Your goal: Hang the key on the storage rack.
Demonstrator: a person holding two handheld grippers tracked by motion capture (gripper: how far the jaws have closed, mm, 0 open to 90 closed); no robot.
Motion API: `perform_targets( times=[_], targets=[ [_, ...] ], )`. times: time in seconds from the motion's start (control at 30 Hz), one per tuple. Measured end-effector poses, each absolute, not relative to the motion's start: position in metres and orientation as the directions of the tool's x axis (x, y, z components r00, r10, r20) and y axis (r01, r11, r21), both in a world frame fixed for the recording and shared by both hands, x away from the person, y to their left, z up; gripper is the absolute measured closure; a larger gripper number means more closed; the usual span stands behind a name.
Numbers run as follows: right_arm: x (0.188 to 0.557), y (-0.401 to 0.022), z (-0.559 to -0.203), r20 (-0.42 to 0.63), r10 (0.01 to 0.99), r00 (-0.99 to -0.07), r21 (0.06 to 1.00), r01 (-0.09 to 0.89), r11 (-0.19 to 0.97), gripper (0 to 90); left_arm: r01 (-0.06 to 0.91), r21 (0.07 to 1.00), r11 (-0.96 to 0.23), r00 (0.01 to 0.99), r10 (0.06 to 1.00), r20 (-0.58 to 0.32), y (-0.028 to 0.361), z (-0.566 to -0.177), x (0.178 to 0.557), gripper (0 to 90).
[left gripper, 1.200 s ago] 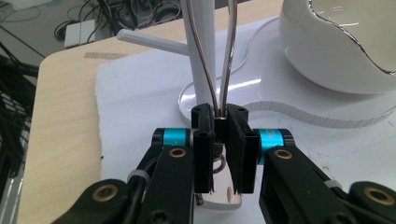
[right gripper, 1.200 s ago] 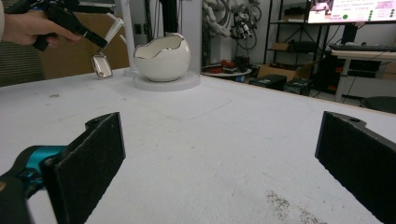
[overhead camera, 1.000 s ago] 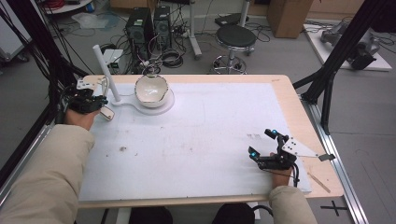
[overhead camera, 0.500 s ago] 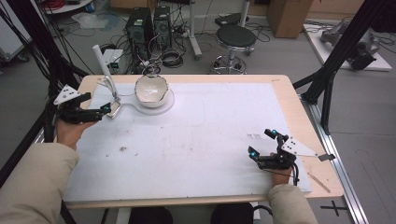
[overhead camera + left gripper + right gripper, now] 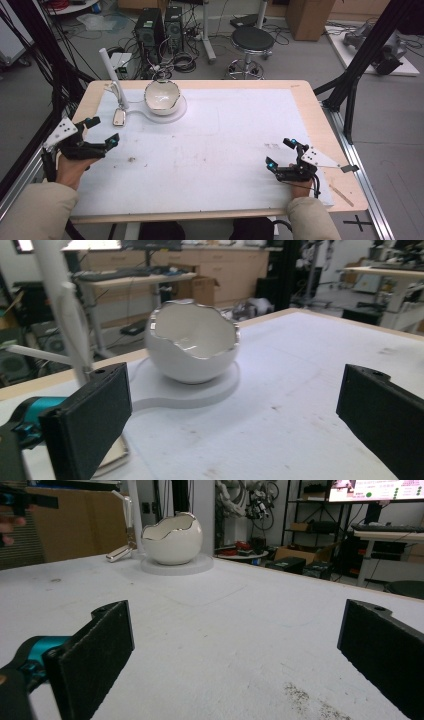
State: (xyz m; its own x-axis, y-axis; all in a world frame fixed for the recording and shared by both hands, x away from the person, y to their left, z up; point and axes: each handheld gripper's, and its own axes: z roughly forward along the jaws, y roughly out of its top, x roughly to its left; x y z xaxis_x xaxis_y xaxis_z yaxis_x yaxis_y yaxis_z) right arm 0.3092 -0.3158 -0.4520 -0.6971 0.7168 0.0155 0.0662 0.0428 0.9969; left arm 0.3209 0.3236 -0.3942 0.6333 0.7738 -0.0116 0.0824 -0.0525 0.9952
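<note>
A table covered with a white sheet (image 5: pixel 215 145) is seen from above, with a person's two sleeved forearms coming in from the bottom edge.

At the left edge of the frame, about midway down, the left gripper (image 5: pixel 102 131) is held just above the sheet. Its jaws have just been opening and now stand wide apart with nothing between them. In the left gripper view, the two black jaws rise from the bottom corners, and the gap between them shows bare sheet.

In the upper left of the high view sits a white bowl (image 5: pixel 161 96) shaped like a cracked eggshell, with a jagged silver rim. It rests upright on a round white base (image 5: pixel 172 111). A thin neck runs left from the base to a white stand (image 5: pixel 114 80) that leans up and away toward the table's far edge. A small flat metal piece (image 5: pixel 119 117) lies at the foot of the stand, near the left gripper but apart from it.

In the left gripper view the bowl (image 5: pixel 192 347) fills the upper middle, with the stand (image 5: pixel 65 310) at the upper left.

At the lower right of the high view, the right gripper (image 5: pixel 280 152) rests low over the sheet, jaws released and wide, holding nothing. It is well apart from the bowl. In the right gripper view the bowl (image 5: pixel 172 539) appears small in the upper left, far across the sheet.
</note>
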Motion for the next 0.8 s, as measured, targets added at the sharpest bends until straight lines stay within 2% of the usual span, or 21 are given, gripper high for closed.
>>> perform_targets(
  times=[0.23, 0.3, 0.8],
  targets=[
    [0.309, -0.316, -0.452, 0.006, 0.718, -0.696, 0.997, 0.059, 0.048, 0.6, 0.051, 0.998, -0.025, 0.647, 0.763, -0.014, 0.315, -0.424, 0.296, 1.7],
    [0.31, -0.316, -0.452, 0.008, 0.718, -0.696, 0.997, 0.059, 0.047, 0.6, 0.024, 0.998, -0.066, 0.638, 0.769, 0.035, 0.311, -0.433, 0.287, 1.7],
    [0.309, -0.315, -0.452, 0.017, 0.716, -0.698, 0.996, 0.073, 0.047, 0.6, 0.007, 0.999, -0.043, 0.616, 0.788, 0.029, 0.312, -0.451, 0.276, 1.7]
  ],
)
